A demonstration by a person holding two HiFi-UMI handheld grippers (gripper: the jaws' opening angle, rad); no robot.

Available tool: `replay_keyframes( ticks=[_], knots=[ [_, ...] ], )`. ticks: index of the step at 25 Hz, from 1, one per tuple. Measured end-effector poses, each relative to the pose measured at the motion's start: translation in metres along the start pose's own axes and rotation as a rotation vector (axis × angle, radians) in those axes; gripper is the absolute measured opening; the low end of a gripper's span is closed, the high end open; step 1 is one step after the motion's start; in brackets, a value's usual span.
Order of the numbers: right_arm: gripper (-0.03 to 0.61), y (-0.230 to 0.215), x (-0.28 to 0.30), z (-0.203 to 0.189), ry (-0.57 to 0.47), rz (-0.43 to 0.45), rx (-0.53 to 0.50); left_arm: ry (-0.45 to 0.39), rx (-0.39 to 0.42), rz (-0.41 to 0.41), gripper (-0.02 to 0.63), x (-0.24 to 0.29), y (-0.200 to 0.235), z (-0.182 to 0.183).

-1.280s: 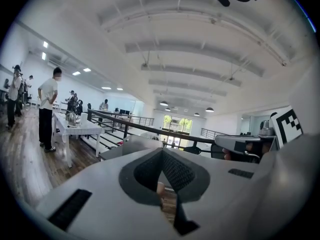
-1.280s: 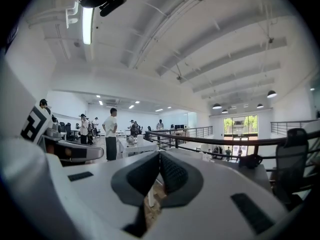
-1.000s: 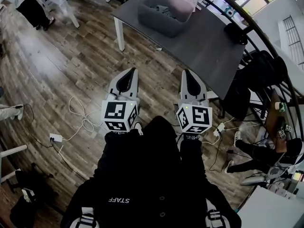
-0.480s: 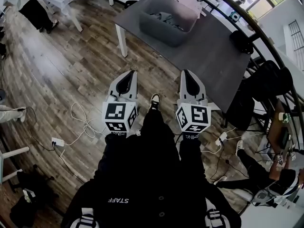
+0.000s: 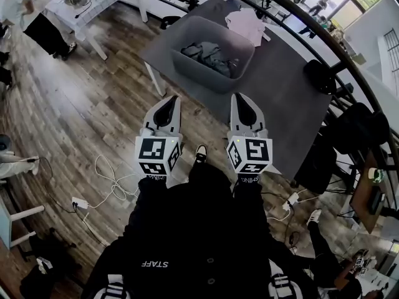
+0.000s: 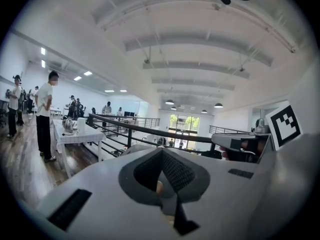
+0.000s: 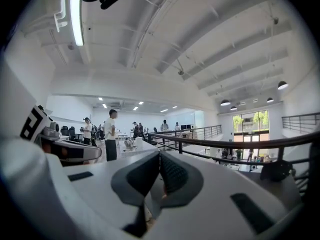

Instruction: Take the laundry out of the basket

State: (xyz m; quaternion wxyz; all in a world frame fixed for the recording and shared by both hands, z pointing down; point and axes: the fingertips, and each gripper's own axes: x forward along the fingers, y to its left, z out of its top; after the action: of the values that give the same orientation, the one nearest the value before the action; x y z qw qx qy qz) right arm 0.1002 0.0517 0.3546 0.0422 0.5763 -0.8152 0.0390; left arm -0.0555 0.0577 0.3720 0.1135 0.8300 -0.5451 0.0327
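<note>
While laundry (image 5: 211,56) is lying in the far basket (image 5: 206,81), the left gripper (image 5: 167,108) and right gripper (image 5: 244,108) are hovering nearer, jaws together and empty. The reach seems to be getting underway; opening over the basket comes next.

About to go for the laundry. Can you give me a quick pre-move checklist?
1. Basket on table: ok.
2. Laundry in basket: ok, grey pile inside.
3. Left gripper empty: ok.
4. Right gripper empty: ok.
5. Jaws open for a grab: not ok, both shut.
6. Grippers at basket: not ok, both short of it.
</note>
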Motion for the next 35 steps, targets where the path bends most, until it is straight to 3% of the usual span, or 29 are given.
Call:
replay_keyframes(
  ticks=[9, 25, 35],
  knots=[
    [0.015, -0.059, 0.076, -0.010, 0.066, 0.048, 0.016, 0.064, -0.025, -0.006, 0.002, 0.104, -0.005, 0.004],
    [0.015, -0.049, 0.138, -0.028, 0.155, 0.057, 0.023, 0.124, -0.042, -0.045, 0.002, 0.164, 0.026, 0.000],
    [0.015, -0.049, 0.180, -0.080, 0.295, 0.099, 0.029, 0.242, -0.071, 0.009, 0.002, 0.196, 0.062, -0.050]
  ],
)
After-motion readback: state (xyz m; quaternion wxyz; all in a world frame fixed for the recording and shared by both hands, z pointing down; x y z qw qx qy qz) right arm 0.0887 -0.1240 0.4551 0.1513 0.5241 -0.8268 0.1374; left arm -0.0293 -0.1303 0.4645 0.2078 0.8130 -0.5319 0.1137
